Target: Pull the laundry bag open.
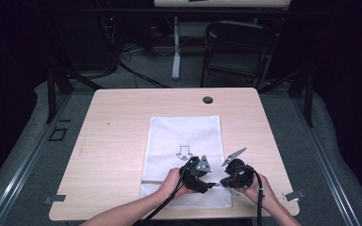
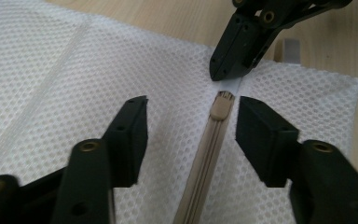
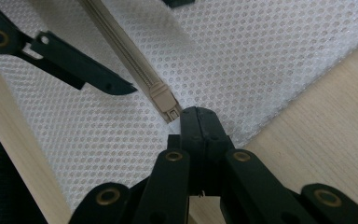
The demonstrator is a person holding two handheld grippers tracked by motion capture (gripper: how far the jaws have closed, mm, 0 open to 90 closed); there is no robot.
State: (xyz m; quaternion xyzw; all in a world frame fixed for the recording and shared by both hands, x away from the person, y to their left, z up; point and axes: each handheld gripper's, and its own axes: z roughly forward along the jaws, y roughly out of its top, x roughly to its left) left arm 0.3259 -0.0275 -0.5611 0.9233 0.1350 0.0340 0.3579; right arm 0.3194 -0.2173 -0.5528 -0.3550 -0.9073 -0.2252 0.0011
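My left fingers point(image 2: 191, 135) stood partly apart over the white mesh bag point(image 1: 184, 141), one on each side of the beige zipper slider point(image 2: 221, 108), and neither pad touched it. The slider sat at the end of the closed beige zipper point(image 2: 203, 168), which ran between those fingers toward me. My right fingers point(image 3: 196, 122) were pressed fully together just past the slider; they seemed to pinch the white tab of fabric point(image 2: 230, 85) at the zipper's end, though I could not be sure how much of it they held. From above, the bag lay flat on the desk point(image 1: 113, 141), reaching from the middle to the near edge, a printed arrow point(image 1: 184, 151) on its upper face. Both my hands worked close together at the bag's near end, the left hand point(image 1: 174, 181) and the right hand point(image 1: 259, 190) almost meeting over the zipper.
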